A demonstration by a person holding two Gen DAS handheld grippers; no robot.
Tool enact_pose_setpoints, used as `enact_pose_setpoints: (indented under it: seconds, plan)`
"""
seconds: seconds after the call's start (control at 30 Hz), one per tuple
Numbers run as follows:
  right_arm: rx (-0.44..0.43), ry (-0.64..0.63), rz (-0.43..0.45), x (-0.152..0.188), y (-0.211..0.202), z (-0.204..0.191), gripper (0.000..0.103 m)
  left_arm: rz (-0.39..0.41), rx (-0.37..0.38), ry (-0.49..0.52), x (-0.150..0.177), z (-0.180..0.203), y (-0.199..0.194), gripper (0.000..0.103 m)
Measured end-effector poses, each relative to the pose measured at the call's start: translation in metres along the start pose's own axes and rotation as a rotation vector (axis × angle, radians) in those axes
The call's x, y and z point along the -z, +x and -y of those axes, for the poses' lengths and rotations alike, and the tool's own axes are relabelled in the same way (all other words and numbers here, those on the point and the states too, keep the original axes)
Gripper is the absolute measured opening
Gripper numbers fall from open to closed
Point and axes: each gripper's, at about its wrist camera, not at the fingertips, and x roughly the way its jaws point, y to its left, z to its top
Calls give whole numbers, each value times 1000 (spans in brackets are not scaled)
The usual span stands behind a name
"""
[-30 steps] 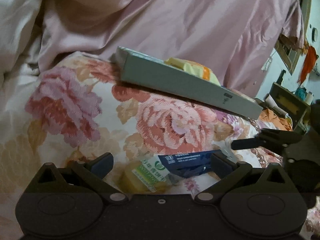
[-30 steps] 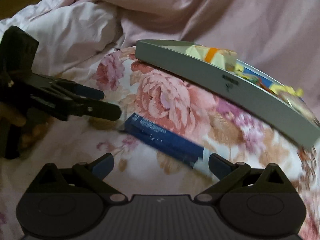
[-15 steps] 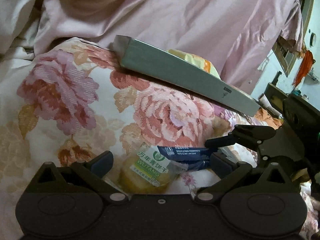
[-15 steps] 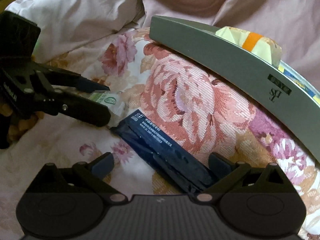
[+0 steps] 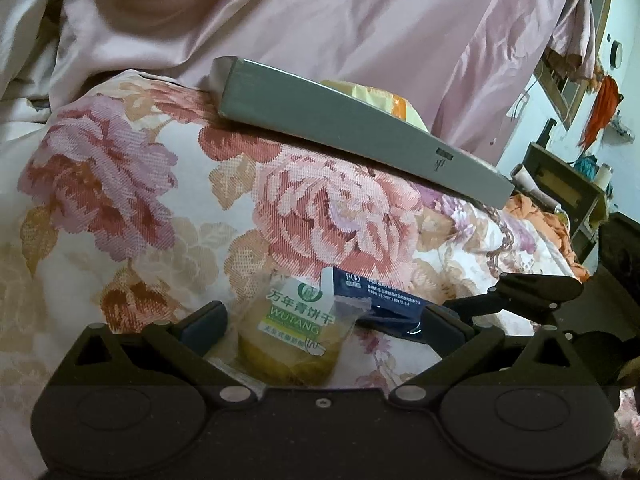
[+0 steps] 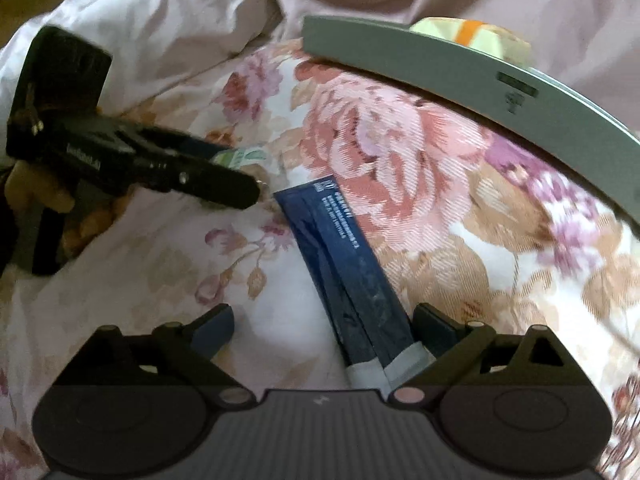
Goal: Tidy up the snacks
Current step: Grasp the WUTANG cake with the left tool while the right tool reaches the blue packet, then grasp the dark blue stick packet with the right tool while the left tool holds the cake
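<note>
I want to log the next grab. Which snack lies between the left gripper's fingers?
The green-labelled biscuit pack, clear wrap over a yellow biscuit. The dark blue stick pack sits beyond, between the right gripper's fingers.

I see the left gripper (image 5: 320, 322) as a matte black plastic assembly filling the lower part of the left wrist frame. Its base carries 2 round hub discs, 1 at each lower corner. 2 silver pivot pins (image 5: 235, 393) sit near the centre, with 1 small screw between them. Each linkage arm has a triangular cut-out. The fingertips carry dark blue pads (image 5: 205, 322). The right gripper (image 6: 323, 330) has the same layout, but its centre plate is ribbed grey, and its right pin looks pinkish. At the left edge of the right wrist frame, bare fingers (image 6: 38, 190) of the hand show, yellowish-tan, beside pale lettering on the black body, too blurred to read.
</note>
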Motion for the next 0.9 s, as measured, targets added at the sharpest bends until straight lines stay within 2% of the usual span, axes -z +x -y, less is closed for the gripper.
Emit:
enact_pose_setpoints:
  seconds: [0.1, 0.27, 0.37, 0.53, 0.6, 0.63, 0.73, 0.9]
  plan:
    - [31, 51, 60, 6, 1, -1, 100, -3, -5, 7, 1, 0, 1, 102]
    - [76, 31, 107, 7, 6, -5, 99, 0, -10, 15, 1, 1, 0, 102]
    - [86, 43, 122, 7, 6, -3, 93, 2, -35, 26, 1, 3, 0, 95]
    - [121, 104, 130, 6, 1, -7, 68, 6, -121, 61, 3, 12, -3, 67]
    - [140, 127, 127, 6, -1, -12, 59, 0, -145, 74, 4, 15, -5, 60]
    - [152, 137, 124, 7, -2, -15, 53, -5, -149, 83, 5, 17, -6, 57]
    - [185, 182, 105, 9, -6, -23, 47, -28, -171, 129, 9, 29, -8, 54]
    - [232, 276, 79, 19, -17, -35, 42, -72, -214, 137, 12, 47, -13, 52]
